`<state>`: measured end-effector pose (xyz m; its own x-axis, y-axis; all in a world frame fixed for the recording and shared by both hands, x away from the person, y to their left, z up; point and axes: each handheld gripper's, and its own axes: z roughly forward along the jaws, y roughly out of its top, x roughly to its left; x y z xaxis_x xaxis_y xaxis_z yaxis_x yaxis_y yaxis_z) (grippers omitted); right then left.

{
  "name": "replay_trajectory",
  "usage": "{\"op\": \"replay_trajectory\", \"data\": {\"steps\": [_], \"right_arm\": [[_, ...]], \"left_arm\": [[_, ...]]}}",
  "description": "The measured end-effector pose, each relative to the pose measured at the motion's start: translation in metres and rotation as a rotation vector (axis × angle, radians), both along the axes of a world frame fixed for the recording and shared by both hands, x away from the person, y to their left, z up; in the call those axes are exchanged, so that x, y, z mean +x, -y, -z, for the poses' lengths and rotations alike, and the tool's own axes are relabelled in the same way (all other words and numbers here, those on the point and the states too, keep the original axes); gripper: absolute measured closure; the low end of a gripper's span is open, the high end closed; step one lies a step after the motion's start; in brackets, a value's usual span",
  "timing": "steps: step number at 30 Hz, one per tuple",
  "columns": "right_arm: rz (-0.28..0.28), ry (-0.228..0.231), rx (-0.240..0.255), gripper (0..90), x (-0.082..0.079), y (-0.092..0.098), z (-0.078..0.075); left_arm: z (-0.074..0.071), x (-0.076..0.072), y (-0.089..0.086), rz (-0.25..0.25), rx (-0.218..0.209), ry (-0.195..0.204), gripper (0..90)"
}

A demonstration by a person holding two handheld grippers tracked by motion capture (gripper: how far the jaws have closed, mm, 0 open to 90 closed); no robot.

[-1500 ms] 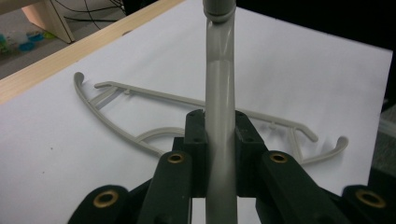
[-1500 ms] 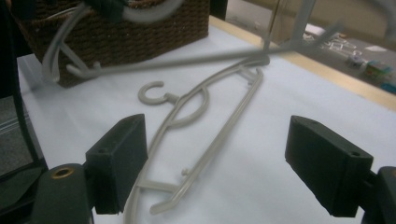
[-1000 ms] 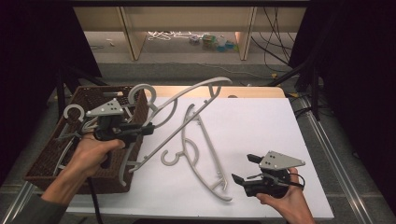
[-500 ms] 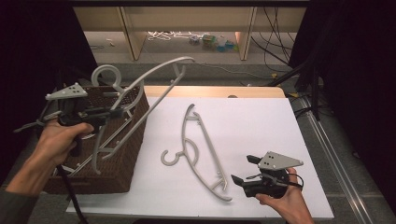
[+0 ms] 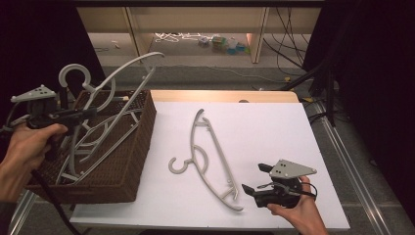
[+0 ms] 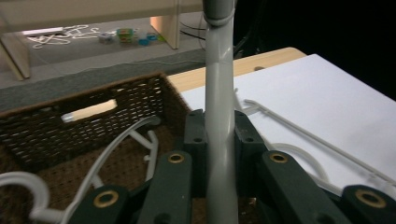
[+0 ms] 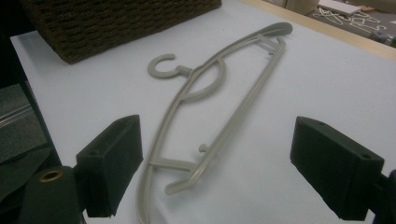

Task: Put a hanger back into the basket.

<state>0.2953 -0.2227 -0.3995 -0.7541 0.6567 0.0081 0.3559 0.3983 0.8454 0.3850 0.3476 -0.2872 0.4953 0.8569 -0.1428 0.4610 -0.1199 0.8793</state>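
Your left gripper pinches one grey hanger above the wicker basket, nearly stowed, while your right gripper, fingers spread, has the second hanger on the worktop left to collect.

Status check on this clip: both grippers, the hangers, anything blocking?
Left gripper shut on held hanger, over basket. Right gripper open, idle. Second hanger flat on table. Nothing blocking.

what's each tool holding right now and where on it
The left tool is clamped on a grey hanger, on its bar, above the basket. The right tool holds nothing.
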Motion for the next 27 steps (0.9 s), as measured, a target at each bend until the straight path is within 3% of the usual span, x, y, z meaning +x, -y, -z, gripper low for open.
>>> {"op": "replay_trajectory", "data": {"steps": [14,27], "right_arm": [[-0.001,-0.004,0.002,17.8,0.001,0.0,0.002],[-0.002,-0.013,-0.004,17.8,0.001,0.0,0.003]], "left_arm": [[0.021,0.006,-0.041,-0.014,0.128,0.034,79.3],[0.047,0.007,-0.063,-0.033,0.189,-0.014,79.3]]}}
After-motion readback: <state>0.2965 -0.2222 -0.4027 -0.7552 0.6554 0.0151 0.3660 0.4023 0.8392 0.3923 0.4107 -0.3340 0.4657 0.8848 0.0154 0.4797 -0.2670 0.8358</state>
